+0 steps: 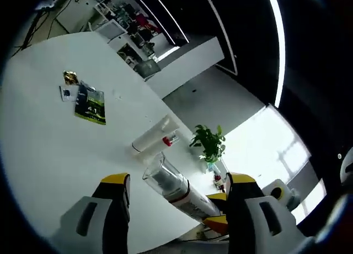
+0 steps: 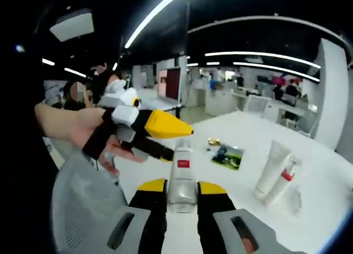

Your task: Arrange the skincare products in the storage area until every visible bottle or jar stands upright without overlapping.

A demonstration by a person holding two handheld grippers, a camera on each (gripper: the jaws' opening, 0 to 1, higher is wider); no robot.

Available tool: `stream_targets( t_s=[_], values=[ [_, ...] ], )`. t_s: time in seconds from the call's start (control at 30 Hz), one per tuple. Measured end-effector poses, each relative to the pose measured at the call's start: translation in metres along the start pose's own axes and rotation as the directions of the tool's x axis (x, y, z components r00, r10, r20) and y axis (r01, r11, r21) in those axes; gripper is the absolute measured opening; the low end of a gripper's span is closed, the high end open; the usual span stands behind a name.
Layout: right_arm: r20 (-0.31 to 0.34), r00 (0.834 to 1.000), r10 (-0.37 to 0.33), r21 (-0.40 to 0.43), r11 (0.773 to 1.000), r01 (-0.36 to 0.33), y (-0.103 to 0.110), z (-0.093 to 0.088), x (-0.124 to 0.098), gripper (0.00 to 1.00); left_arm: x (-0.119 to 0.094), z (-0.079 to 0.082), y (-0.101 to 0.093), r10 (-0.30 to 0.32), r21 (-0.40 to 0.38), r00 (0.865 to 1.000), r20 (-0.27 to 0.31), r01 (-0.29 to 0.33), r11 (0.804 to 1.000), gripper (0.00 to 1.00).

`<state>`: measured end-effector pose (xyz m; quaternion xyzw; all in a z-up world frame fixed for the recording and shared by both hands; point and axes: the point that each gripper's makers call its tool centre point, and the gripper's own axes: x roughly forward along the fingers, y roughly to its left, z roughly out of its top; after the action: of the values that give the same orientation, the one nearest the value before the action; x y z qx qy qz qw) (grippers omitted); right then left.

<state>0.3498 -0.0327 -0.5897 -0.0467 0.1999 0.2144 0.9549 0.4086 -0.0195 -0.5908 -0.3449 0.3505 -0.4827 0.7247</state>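
Note:
My right gripper point(image 2: 182, 186) is shut on a silver-white bottle point(image 2: 182, 168) with a red label, held above the white table point(image 2: 248, 132). In the left gripper view the same bottle point(image 1: 165, 182), with a clear cap, lies between the wide-apart jaws of my open left gripper point(image 1: 179, 179), with the right gripper point(image 1: 216, 210) on its lower end. A hand holds the left gripper point(image 2: 179, 143) just at the bottle's far end. A white tube point(image 2: 273, 168) and a small bottle with a red band point(image 2: 284, 182) stand side by side on the table.
A green packet point(image 1: 91, 104), a small card point(image 1: 66, 93) and a gold item point(image 1: 70, 76) lie farther along the table point(image 1: 44, 143). A potted plant point(image 1: 208, 143) stands by the table's edge. Desks, chairs and people are in the background.

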Motion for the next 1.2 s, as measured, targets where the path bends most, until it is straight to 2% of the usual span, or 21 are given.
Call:
stream_targets(
  t_s=[0.17, 0.27, 0.4, 0.43, 0.47, 0.67, 0.73, 0.87, 1.03, 1.1, 1.2],
  values=[
    [0.002, 1.0, 0.018, -0.01, 1.0, -0.018, 0.005, 0.001, 0.002, 0.11, 0.0, -0.001, 0.0, -0.01, -0.043, 1.0, 0.004, 0.01, 0.999, 0.53],
    [-0.002, 1.0, 0.019, -0.02, 1.0, -0.019, 0.006, 0.0, 0.002, 0.11, 0.001, 0.0, 0.001, 0.001, -0.025, 1.0, 0.005, -0.001, 1.0, 0.47],
    [-0.009, 1.0, 0.017, -0.023, 1.0, -0.017, 0.004, -0.002, 0.0, 0.11, -0.002, 0.004, 0.008, 0.04, 0.043, 0.999, 0.003, -0.04, 0.998, 0.26],
    [-0.009, 1.0, 0.018, -0.024, 1.0, -0.019, 0.004, -0.003, 0.0, 0.11, 0.0, 0.006, 0.005, 0.025, 0.038, 1.0, 0.012, -0.025, 0.999, 0.26],
    [-0.012, 1.0, 0.021, -0.02, 1.0, -0.021, 0.004, -0.004, 0.0, 0.11, 0.002, 0.004, 0.004, 0.021, 0.027, 1.0, -0.004, -0.021, 0.999, 0.25],
    [-0.026, 1.0, 0.015, -0.024, 1.0, -0.016, 0.003, -0.007, 0.0, 0.12, 0.005, 0.006, -0.003, 0.015, 0.076, 1.0, -0.002, -0.014, 0.997, 0.23],
    [-0.044, 0.999, 0.008, -0.035, 0.999, -0.009, 0.003, -0.012, 0.001, 0.12, 0.006, 0.006, -0.007, 0.012, 0.117, 1.0, -0.014, -0.01, 0.993, 0.23],
    [-0.085, 0.996, -0.003, -0.032, 0.999, 0.0, 0.001, -0.023, 0.003, 0.13, 0.008, 0.005, -0.015, 0.006, 0.214, 0.999, -0.043, 0.003, 0.977, 0.21],
    [-0.12, 0.993, -0.002, 0.001, 1.0, 0.002, 0.0, -0.032, 0.004, 0.13, 0.01, 0.005, -0.028, -0.023, 0.289, 0.997, -0.071, 0.043, 0.957, 0.18],
    [-0.138, 0.99, -0.006, 0.013, 1.0, 0.008, -0.001, -0.036, 0.006, 0.13, 0.011, 0.002, -0.029, -0.01, 0.361, 0.995, -0.098, 0.045, 0.932, 0.18],
    [-0.17, 0.985, -0.002, 0.029, 1.0, 0.007, 0.001, -0.044, 0.009, 0.13, 0.015, -0.003, -0.032, -0.002, 0.425, 0.991, -0.13, 0.057, 0.903, 0.17]
  ],
)
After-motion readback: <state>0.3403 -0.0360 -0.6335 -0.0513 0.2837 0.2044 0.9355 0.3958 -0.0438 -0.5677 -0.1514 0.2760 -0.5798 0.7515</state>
